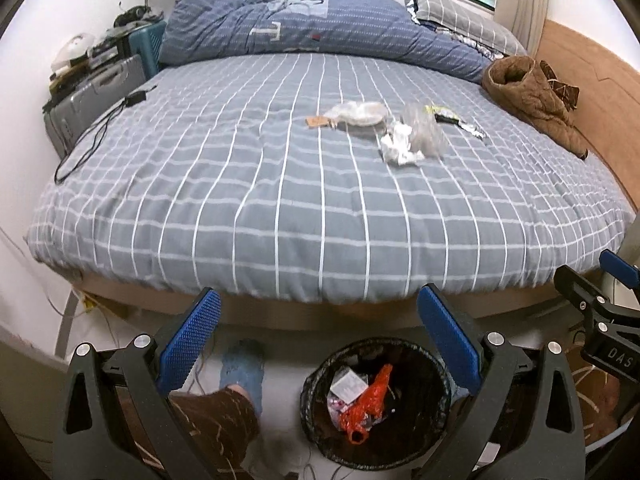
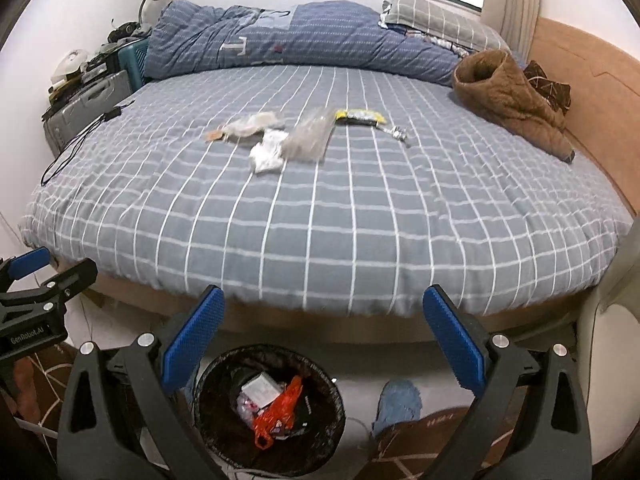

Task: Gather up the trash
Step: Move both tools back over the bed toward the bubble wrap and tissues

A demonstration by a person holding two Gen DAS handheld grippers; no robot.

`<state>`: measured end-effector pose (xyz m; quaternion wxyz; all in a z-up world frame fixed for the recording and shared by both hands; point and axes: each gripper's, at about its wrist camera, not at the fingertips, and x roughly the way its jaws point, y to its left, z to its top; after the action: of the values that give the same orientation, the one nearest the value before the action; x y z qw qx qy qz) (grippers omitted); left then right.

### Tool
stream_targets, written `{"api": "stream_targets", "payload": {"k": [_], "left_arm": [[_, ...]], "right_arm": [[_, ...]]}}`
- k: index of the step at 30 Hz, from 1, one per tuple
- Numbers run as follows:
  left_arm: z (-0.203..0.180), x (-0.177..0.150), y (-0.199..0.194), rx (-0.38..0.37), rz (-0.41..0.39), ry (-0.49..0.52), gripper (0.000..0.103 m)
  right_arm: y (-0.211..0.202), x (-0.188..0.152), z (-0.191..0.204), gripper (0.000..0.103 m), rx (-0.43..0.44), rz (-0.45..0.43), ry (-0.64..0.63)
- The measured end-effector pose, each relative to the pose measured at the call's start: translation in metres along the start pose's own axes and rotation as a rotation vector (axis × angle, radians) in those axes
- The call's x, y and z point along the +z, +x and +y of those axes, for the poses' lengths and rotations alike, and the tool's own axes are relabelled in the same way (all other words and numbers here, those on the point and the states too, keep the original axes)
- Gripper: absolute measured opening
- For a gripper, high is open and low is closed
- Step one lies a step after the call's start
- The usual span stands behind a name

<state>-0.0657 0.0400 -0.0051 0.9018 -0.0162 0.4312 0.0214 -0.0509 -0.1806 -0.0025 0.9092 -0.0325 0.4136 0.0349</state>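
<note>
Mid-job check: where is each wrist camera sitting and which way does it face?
Left wrist: at the foot of the bed, facing its head; open left claw frames the bin; a slippered foot shows, with the right claw at the right edge.
Right wrist: same stance, further right; open right claw; the left claw shows at the left edge.
Shared: bed, bin, crumpled tissue and yellow wrapper.

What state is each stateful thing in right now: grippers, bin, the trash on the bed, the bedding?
Left gripper: open, empty.
Right gripper: open, empty.
Trash bin: on the floor, lined, partly filled.
Crumpled tissue: lying on the bed, uncollected.
Clear plastic bag: lying beside the tissue.
Yellow wrapper: lying on the bed.
Blue quilt: bunched up along the far edge of the bed.
</note>
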Motion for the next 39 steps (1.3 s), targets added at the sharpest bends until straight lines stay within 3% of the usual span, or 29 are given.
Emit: {"api": "stream_targets", "payload": {"k": [17, 28, 39], "left_arm": [[-0.013, 0.092, 0.055, -0.013, -0.028, -0.002, 0.097], [-0.019, 0.151, 0.125, -0.023, -0.025, -0.003, 0.097], [-0.027, 0.208, 0.222, -0.060, -0.020, 0.014, 0.097]], "right_arm": [[0.052, 0.081, -0.026, 0.095, 0.011, -0.035, 0.019], [0.116, 0.125, -0.016, 0.095, 0.041, -0.034, -0.003], [0.200, 0.173, -0.011, 0.091, 0.106, -0.022, 0.005]]}}
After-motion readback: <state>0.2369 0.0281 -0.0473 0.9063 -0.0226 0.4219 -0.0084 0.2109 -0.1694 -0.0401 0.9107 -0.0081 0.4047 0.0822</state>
